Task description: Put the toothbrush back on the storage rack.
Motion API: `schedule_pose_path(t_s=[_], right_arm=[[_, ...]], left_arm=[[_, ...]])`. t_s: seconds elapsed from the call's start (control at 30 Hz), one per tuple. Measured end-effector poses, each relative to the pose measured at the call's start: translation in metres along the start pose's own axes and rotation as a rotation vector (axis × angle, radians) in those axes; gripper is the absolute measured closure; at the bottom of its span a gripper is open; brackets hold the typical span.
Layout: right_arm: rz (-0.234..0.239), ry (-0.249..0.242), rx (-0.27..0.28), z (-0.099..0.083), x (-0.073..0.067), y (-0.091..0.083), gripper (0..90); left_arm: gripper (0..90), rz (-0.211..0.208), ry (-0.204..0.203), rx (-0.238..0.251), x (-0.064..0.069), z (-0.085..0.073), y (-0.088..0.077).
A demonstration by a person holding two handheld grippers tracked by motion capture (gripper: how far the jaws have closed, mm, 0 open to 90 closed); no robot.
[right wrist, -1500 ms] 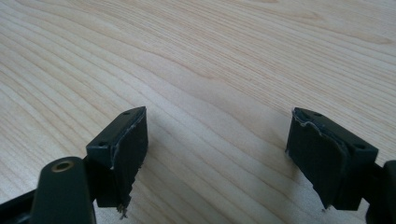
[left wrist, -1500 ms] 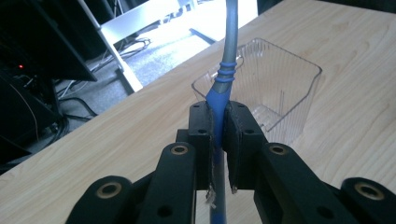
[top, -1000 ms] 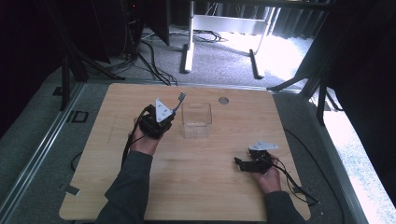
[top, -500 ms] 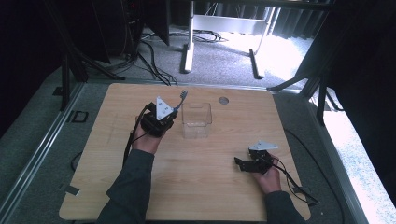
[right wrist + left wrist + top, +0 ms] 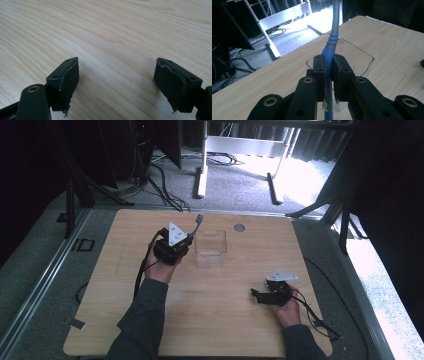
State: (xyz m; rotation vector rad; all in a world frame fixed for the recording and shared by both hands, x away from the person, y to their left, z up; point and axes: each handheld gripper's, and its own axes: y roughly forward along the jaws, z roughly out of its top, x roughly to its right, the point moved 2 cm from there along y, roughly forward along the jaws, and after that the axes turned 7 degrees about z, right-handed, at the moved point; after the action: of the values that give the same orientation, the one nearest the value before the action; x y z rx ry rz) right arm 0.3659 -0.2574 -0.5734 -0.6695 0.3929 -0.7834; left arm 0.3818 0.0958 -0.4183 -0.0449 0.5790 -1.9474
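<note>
Beside the clear box [image 5: 210, 249], left fingers [image 5: 328, 72] clamp a toothbrush [image 5: 331, 47] — right fingers [image 5: 125, 85] spread, holding nothing.

Black grippers with grey plates and brass-ringed jaws; grey sleeves [image 5: 145, 320].

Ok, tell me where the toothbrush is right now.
The toothbrush is clamped in the left gripper, left of centre in the high view, beside the clear container.

We see the table [image 5: 210, 320] | box [image 5: 210, 249] sits on it, near the far edge | left gripper [image 5: 187, 240] and its toothbrush [image 5: 198, 222] just left of the box | right gripper [image 5: 256, 295] near the front right, well apart.
</note>
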Motion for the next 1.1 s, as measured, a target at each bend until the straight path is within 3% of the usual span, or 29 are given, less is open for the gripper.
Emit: schedule_pose_path(t_s=[0.7, 1.1], right_arm=[[0.0, 0.0, 0.0, 0.0, 0.0, 0.0, 20.3], [0.0, 0.0, 0.0, 0.0, 0.0, 0.0, 20.3]], left_arm=[[81.7, -0.034, -0.079, 0.032, -0.003, 0.006, 0.005], [81.7, -0.05, -0.087, 0.033, -0.002, 0.011, 0.009]])
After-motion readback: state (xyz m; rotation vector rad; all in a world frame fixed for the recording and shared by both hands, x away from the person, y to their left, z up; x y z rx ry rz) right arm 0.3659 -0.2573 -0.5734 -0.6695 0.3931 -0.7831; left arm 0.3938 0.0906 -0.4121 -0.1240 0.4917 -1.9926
